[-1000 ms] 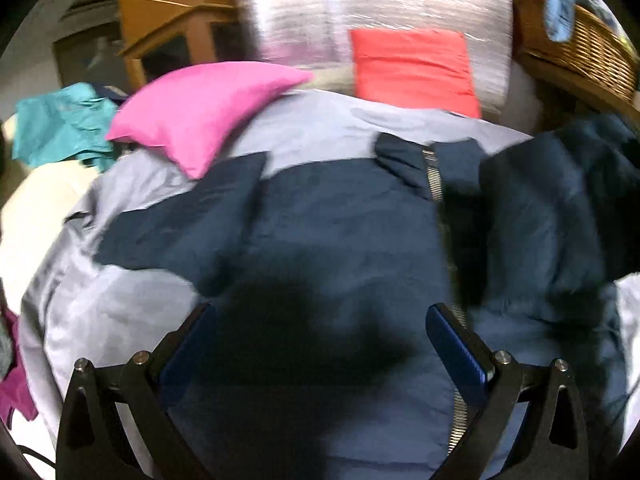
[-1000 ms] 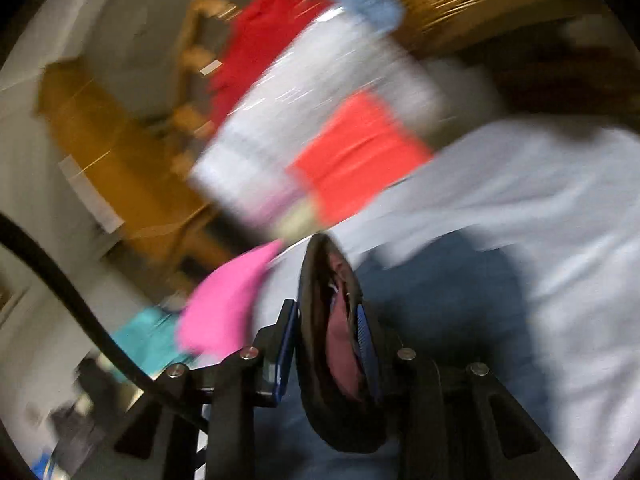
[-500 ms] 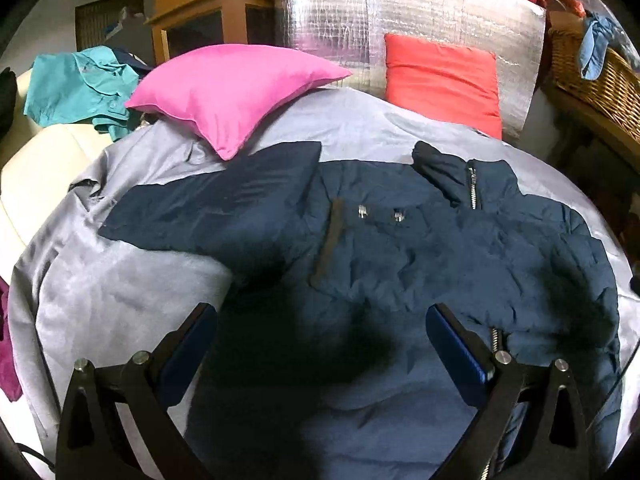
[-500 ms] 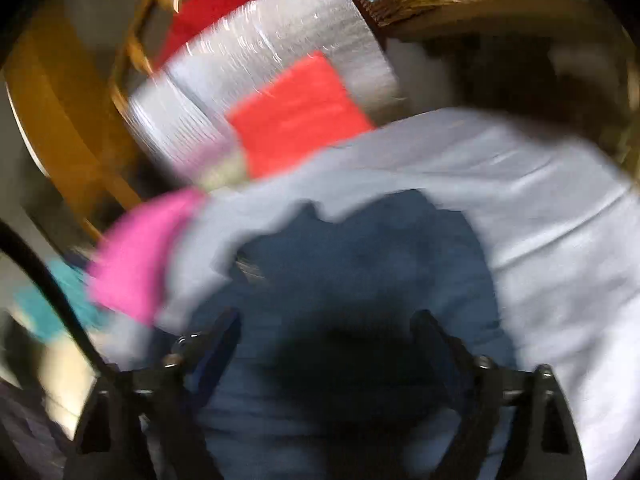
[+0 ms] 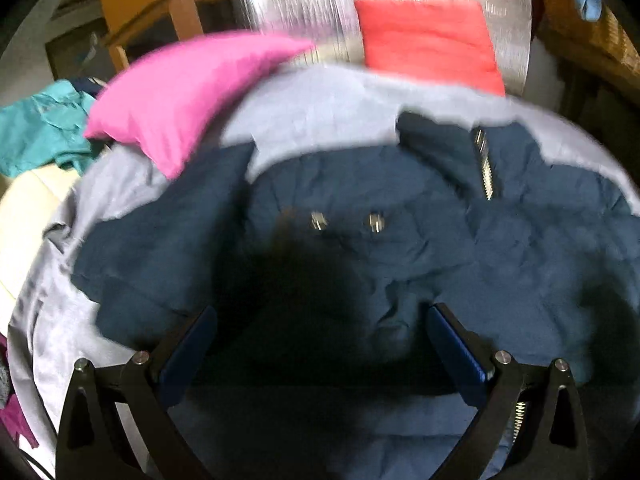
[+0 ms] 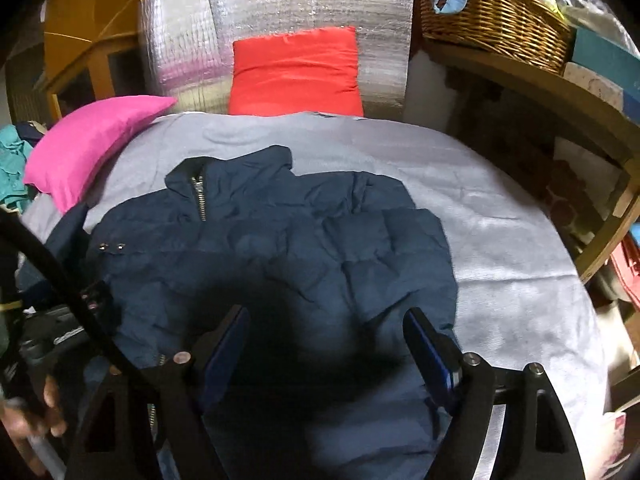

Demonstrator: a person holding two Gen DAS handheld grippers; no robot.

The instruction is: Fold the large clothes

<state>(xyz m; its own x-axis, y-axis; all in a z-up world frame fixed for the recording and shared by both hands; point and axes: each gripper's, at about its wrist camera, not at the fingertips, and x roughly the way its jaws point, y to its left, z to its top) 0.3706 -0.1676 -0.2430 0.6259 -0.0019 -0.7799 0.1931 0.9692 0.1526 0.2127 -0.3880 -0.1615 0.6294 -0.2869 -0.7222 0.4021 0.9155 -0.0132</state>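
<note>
Navy jacket (image 6: 280,240) lies spread flat on grey sheet (image 6: 500,240), centre of frame, collar and zipper (image 6: 199,196) toward upper left. Right gripper (image 6: 326,344) jaws spread, holding nothing, above jacket's lower part. Left gripper (image 5: 320,344) likewise spread, empty, over jacket. Pink pillow (image 6: 92,140) upper left; red pillow (image 6: 296,72) top centre.

**No legible text**

Nothing readable shows in either view. The navy jacket (image 6: 280,248) carries only a zipper and two metal snaps, with no visible brand mark. The boxes on the shelf (image 6: 600,60) beside the wicker basket (image 6: 496,20) show no legible print.
</note>
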